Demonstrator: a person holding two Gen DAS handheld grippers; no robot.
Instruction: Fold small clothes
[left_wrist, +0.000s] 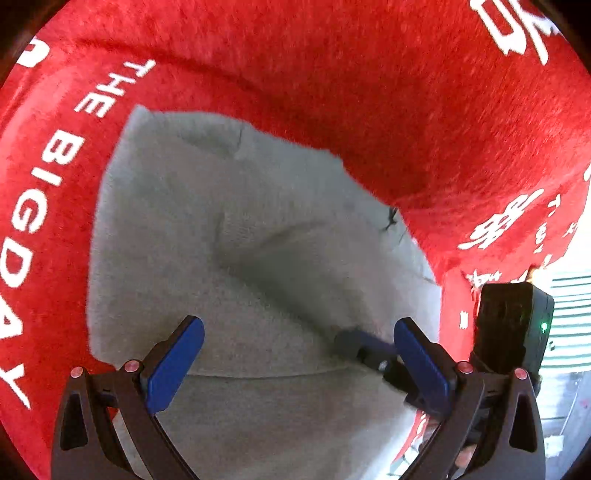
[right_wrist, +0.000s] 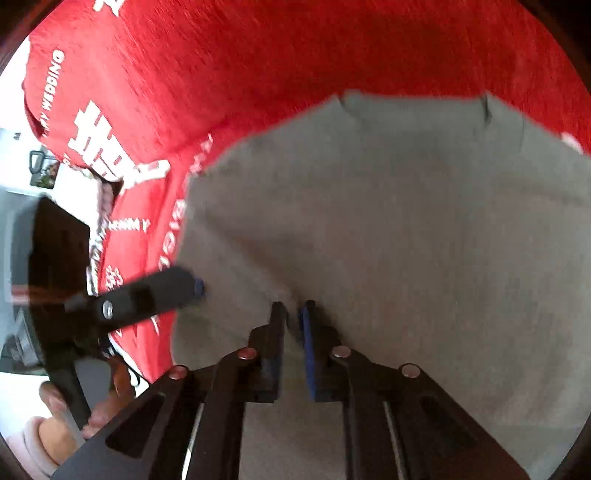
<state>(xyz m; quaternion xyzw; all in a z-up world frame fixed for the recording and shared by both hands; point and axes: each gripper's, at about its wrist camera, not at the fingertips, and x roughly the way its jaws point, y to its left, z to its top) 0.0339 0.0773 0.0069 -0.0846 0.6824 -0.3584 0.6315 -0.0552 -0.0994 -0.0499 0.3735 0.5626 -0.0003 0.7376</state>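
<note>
Grey garment (left_wrist: 258, 258) edges cut off, left gripper (left_wrist: 295, 354) wide, right gripper (right_wrist: 293, 321) narrow, empty

The left gripper (left_wrist: 295, 354) points steeply down, its two blue-padded fingers (left_wrist: 173, 363) spread wide with nothing pinched between them. In the left wrist view the right gripper's dark finger reaches in from 4 o'clock, just inside the left gripper's right finger. The right gripper (right_wrist: 293, 314) also tilts steeply down with its jaws drawn close, a narrow gap between the pads; at 8 o'clock in its view, a hand (right_wrist: 55, 424) grips the left tool's handle.
</note>
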